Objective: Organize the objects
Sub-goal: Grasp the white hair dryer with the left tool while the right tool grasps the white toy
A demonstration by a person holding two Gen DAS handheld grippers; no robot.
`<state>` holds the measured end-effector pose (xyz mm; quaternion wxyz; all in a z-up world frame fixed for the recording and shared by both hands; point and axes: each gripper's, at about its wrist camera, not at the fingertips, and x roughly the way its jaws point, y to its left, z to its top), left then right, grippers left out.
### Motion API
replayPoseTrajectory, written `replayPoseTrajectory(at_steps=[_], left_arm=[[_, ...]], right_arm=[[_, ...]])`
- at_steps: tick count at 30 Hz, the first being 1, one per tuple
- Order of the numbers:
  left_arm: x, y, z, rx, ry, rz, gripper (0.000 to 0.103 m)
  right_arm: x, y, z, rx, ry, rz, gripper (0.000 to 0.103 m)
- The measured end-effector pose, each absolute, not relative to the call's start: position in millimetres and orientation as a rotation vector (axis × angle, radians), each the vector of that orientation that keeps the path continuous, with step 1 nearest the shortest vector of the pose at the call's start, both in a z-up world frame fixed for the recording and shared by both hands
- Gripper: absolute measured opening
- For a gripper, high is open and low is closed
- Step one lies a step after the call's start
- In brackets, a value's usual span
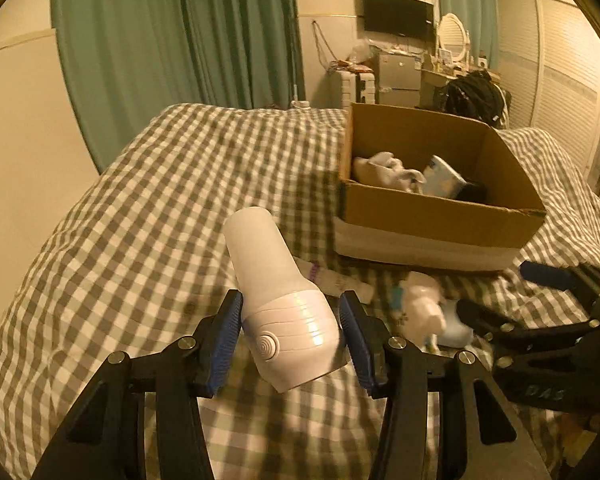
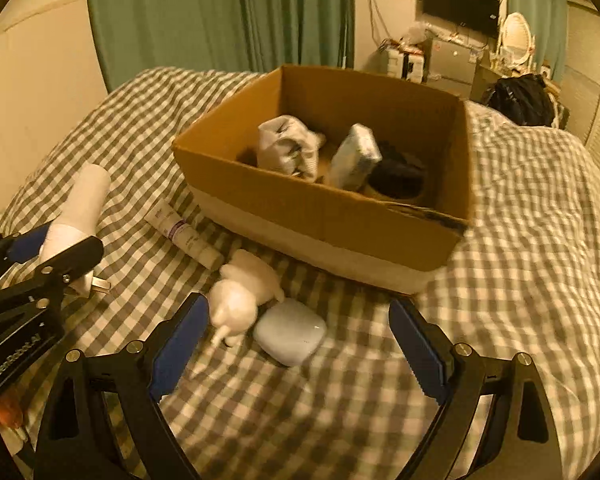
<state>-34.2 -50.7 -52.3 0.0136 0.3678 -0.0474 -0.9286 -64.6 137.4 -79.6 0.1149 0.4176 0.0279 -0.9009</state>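
On the left, the left gripper (image 1: 291, 334) grasps a white device (image 1: 278, 300) by its ribbed lower body, 1 blue pad (image 1: 228, 332) pressed to each side. The device is tilted, its smooth rounded end pointing up and away over the checked bedspread (image 1: 140, 208), and a round ringed button shows on the near face. In the right wrist view the same device (image 2: 76, 216) sits between the left gripper's (image 2: 58, 254) fingers at the left edge, with plug prongs showing at its lower end.

Just right of it, a white tube (image 2: 184, 234) with purple print lies flat on the bedspread (image 2: 520, 240), pointing diagonally towards the near wall of the cardboard box. Near the tube's lower end lies a small white plush toy (image 2: 242, 292), blurred, and touching it on the right is a pale blue rounded case (image 2: 290, 334).

The right gripper (image 2: 298, 354) is spread wide and holds nothing; the toy and the case lie between and just ahead of its 2 blue pads (image 2: 180, 348).

Further right and behind, the open cardboard box (image 2: 324, 224) rests on the bed. Inside are a crumpled white cloth (image 2: 288, 146), a wrapped pale packet (image 2: 356, 156) leaning upright, and a dark item (image 2: 398, 172) in the right corner.
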Motion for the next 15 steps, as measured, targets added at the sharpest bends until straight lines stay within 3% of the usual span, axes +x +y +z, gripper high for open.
replayPoseTrajectory(at_steps=[9, 11, 15], left_arm=[[-28, -64, -46, 1.115, -0.121, -2.901, 0.051], [-28, -65, -46, 1.12, -0.115, -2.902, 0.051], [-29, -63, -49, 1.136, -0.108, -2.905, 0.051]], right_arm=[[-100, 85, -110, 1.314, 0.162, -2.505, 0.087], [-107, 79, -120, 1.341, 0.174, -2.495, 0.071], [-110, 79, -133, 1.371, 0.187, -2.502, 0.058]])
